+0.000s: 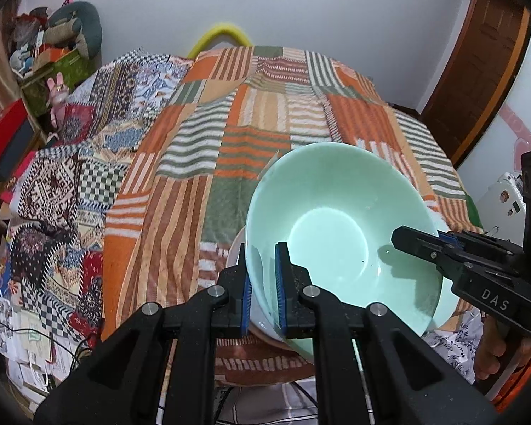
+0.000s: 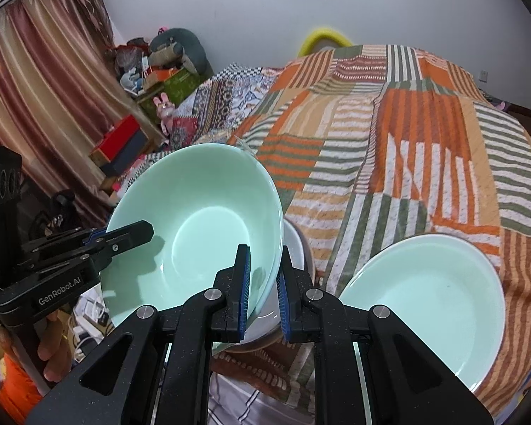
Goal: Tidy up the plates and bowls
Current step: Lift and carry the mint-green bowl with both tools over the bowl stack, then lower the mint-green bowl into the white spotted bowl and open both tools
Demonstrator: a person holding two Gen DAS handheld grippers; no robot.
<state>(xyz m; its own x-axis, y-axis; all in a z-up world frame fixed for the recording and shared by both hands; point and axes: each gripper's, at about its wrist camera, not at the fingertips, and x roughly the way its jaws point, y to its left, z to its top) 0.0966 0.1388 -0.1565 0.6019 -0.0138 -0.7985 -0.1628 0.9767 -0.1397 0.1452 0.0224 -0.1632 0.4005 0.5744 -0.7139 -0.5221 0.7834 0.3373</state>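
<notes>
A mint-green bowl (image 1: 340, 226) is held tilted above the striped patchwork bedspread (image 1: 230, 134). My left gripper (image 1: 263, 283) is shut on its left rim. My right gripper (image 2: 263, 283) is shut on its opposite rim; it shows in the left wrist view (image 1: 424, 244). The bowl (image 2: 201, 226) hangs over a white dish (image 2: 293, 244) whose edge shows beneath it. A second mint-green bowl (image 2: 428, 301) rests on the bedspread to the right. The left gripper also shows in the right wrist view (image 2: 124, 237).
The bed (image 2: 424, 124) fills the middle. A second patterned blanket (image 1: 88, 148) covers its left side. Cluttered shelves with boxes and toys (image 1: 46, 56) stand at the left. A brown door (image 1: 478, 71) is at the right.
</notes>
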